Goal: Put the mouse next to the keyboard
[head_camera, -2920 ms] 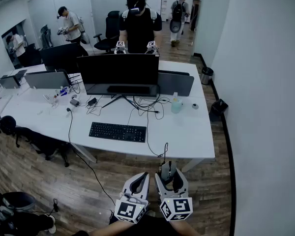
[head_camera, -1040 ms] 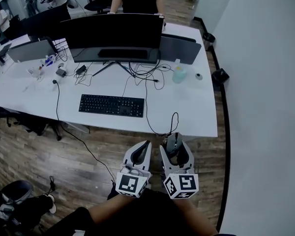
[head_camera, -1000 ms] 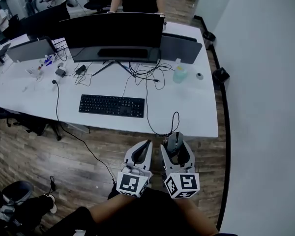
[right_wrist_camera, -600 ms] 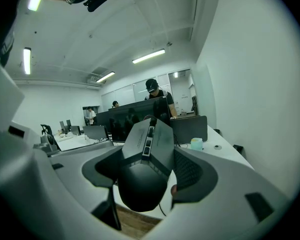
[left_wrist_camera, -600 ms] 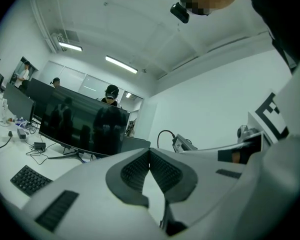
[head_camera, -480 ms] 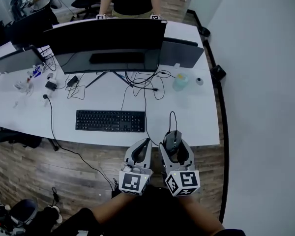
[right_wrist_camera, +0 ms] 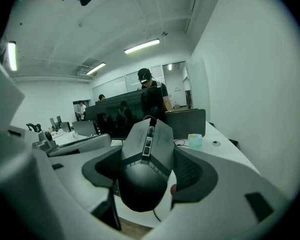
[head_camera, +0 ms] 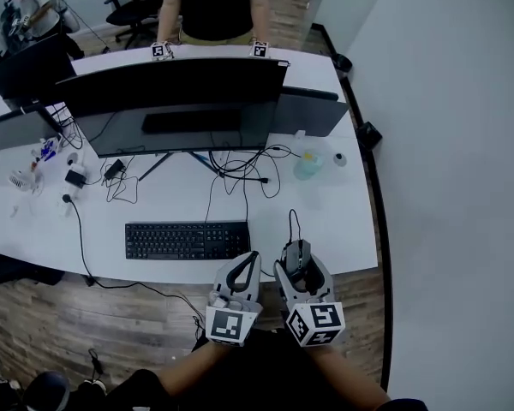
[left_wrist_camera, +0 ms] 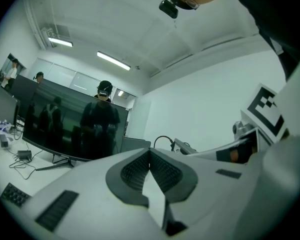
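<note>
The right gripper (head_camera: 298, 265) clamps the mouse (head_camera: 297, 253) over the worktop (head_camera: 343, 221) edge, right of the keyboard (head_camera: 187, 240), not yet set down; the left gripper (head_camera: 250, 260) is closed and empty.

The left tongs (head_camera: 251, 259) and right tongs (head_camera: 298, 253) are white shells with dark ribbed pads (left_wrist_camera: 134, 170), each backed by a black-and-white marker cube (head_camera: 229, 325).

Right gripper (right_wrist_camera: 149, 176) clamped on the mouse (right_wrist_camera: 147, 144)
The dark mouse sits gripped between both jaw pads, nose pointing away, over the table's (right_wrist_camera: 225, 151) near edge; a monitor (right_wrist_camera: 120, 116) and pale cup (right_wrist_camera: 194, 140) stand farther back.
</note>
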